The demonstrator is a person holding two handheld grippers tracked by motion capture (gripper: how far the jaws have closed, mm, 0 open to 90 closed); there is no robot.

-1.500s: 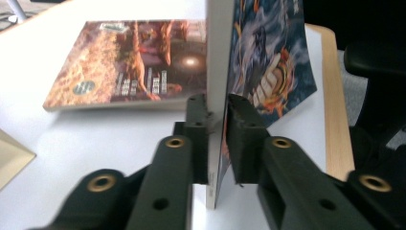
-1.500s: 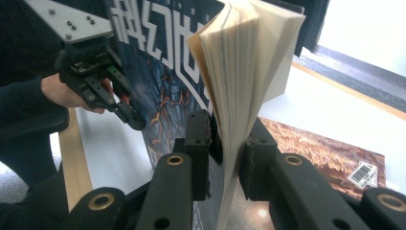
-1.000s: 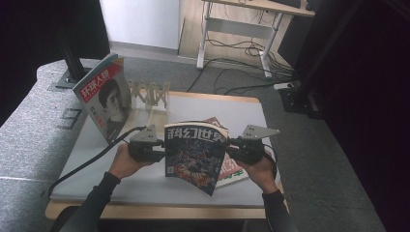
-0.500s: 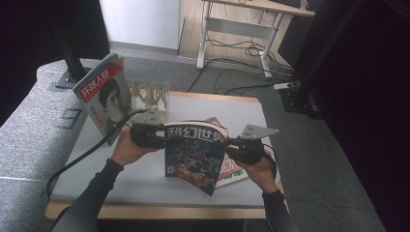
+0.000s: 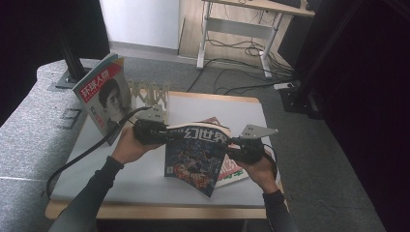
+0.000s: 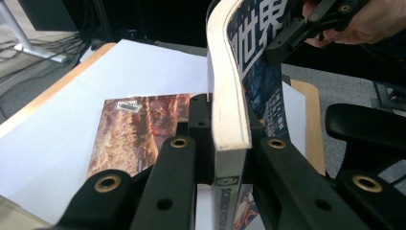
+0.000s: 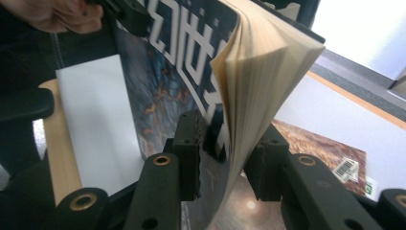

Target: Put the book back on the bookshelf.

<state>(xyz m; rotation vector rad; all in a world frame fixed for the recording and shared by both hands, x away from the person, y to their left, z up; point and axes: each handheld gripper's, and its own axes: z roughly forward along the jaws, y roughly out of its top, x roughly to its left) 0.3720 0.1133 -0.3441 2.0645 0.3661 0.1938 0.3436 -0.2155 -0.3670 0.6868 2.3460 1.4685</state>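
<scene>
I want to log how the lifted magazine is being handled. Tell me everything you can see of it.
The magazine is a thick, glossy-covered paperback issue with a dark blue illustrated cover and large white Chinese title characters. It is held upright above the table, clear of it, and bowed. The left gripper clamps its spine edge, the right gripper its open page edge, where the cream pages fan apart. Another magazine lies flat beneath.

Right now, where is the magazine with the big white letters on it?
In the high view the dark magazine hangs upright above the table, pinched between the left gripper and right gripper, over a second magazine lying flat.
</scene>
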